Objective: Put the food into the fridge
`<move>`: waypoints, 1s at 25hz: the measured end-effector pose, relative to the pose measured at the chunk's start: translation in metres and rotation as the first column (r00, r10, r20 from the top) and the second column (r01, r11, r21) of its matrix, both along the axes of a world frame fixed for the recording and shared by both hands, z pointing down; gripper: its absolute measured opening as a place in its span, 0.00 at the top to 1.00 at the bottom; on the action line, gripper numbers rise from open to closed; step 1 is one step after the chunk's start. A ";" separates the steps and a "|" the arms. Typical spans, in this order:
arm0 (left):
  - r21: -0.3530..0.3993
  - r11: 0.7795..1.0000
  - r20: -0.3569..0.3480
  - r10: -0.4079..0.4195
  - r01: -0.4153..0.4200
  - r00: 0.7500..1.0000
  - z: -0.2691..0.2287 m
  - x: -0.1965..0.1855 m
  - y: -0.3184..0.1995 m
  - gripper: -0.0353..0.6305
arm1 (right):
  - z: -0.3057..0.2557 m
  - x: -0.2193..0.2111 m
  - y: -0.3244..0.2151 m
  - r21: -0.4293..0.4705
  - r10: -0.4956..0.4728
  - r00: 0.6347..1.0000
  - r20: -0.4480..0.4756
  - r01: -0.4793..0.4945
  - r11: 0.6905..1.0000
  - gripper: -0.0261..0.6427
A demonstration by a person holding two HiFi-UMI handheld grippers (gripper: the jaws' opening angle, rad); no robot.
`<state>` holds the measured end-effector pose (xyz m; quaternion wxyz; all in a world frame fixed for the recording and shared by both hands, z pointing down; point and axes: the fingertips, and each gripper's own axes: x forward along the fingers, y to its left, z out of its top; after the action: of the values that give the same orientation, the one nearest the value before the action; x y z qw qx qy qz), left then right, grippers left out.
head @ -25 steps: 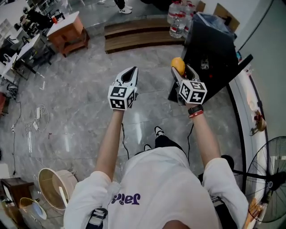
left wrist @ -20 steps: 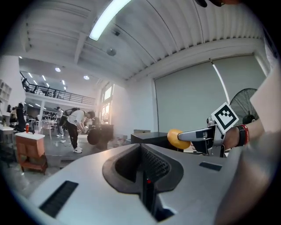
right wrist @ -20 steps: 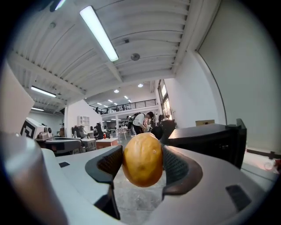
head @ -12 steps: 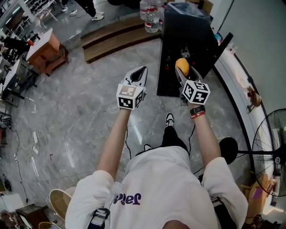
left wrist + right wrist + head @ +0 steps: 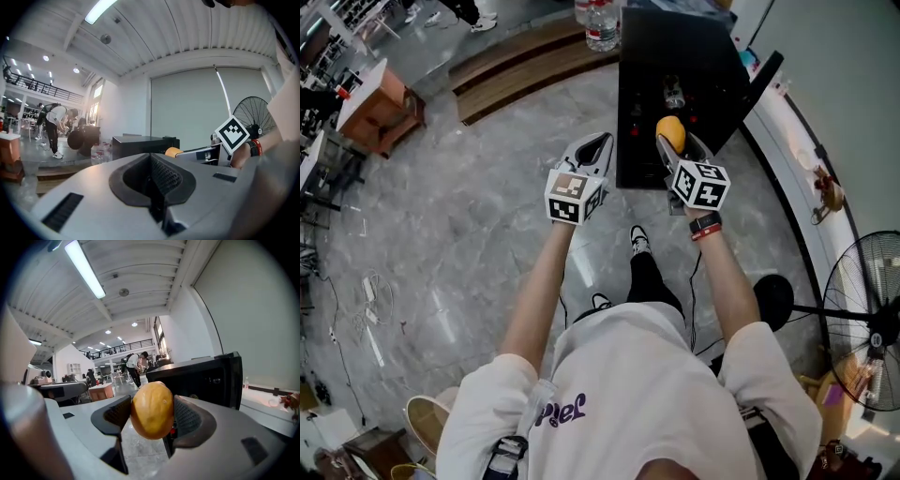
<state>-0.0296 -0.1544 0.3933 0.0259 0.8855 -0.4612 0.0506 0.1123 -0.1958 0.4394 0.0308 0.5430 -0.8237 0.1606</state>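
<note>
Right gripper [image 5: 151,417] pinches a round orange food item [image 5: 152,409] pad to pad. Left gripper [image 5: 153,183] has its jaws pressed together with nothing in them. We see both held out just in front of the black fridge [image 5: 675,47], the food nearest its front and the left gripper off its left corner. Water bottles [image 5: 600,23] stand at the fridge's far left corner. A wooden platform [image 5: 525,66] lies left of it, and a fan [image 5: 862,319] stands well to its right.
</note>
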 end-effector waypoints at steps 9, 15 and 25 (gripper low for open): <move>-0.007 0.999 -0.006 0.049 -0.049 0.999 0.031 0.031 -0.036 0.92 | 0.043 0.027 -0.033 -0.066 0.071 0.994 0.081 -0.066 0.996 0.51; -0.031 0.997 -0.001 0.066 -0.066 0.998 0.061 0.049 -0.061 0.92 | 0.080 0.039 -0.064 -0.110 0.079 0.996 0.045 -0.074 0.991 0.51; -0.065 0.995 0.003 0.073 -0.072 0.997 0.102 0.052 -0.093 0.92 | 0.112 0.042 -0.117 -0.117 0.053 0.999 0.005 -0.052 0.992 0.51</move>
<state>0.0224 -0.2478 0.4951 0.0516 0.9002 -0.4269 0.0687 0.1542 -0.3127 0.5510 0.0547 0.5611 -0.7984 0.2114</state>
